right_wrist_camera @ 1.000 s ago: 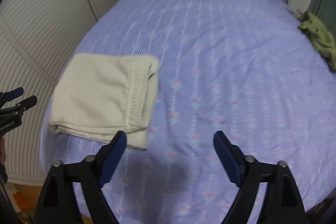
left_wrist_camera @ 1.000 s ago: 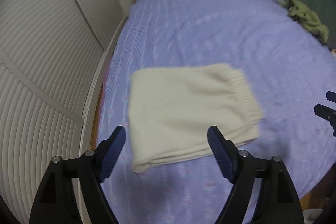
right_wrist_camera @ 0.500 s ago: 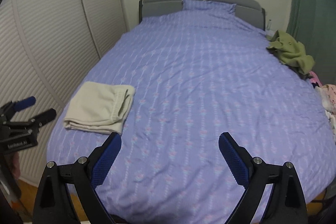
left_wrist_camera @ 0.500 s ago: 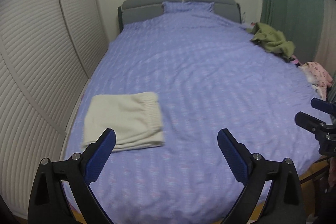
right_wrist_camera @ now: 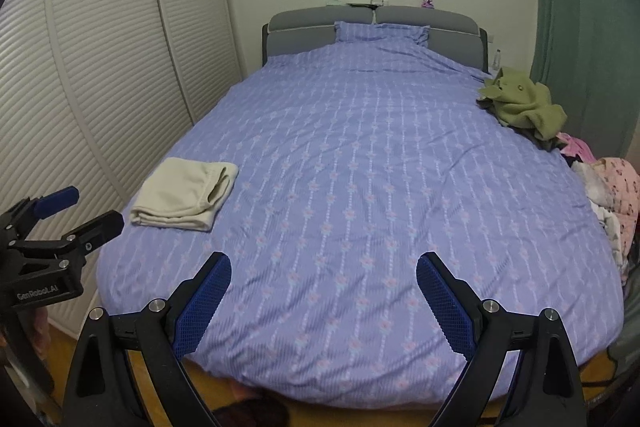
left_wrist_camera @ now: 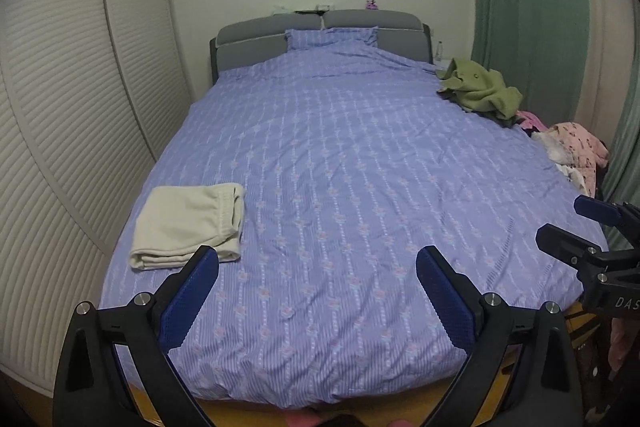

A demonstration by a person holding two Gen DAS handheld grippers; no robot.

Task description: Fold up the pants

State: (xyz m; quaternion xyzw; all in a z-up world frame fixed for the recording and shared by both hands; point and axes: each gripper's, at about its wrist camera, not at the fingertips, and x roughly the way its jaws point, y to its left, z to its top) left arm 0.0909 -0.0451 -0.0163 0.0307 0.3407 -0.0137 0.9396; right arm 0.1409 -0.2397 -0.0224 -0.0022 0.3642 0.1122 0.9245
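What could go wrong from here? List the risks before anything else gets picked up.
1. The folded cream pants lie near the left edge of the bed, by the foot corner; a nudge could slide them off.
2. The unfolded clothes pile and the olive garment sit at the opposite edge and could spill when pulled.
3. Both the left hand-held gripper and the right hand-held gripper are open and empty, back from the bed.

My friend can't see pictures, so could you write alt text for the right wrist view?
Folded cream pants lie at the near left of a purple-covered bed. The open right tool frames the foreground, holding nothing, and a green garment sits far right.
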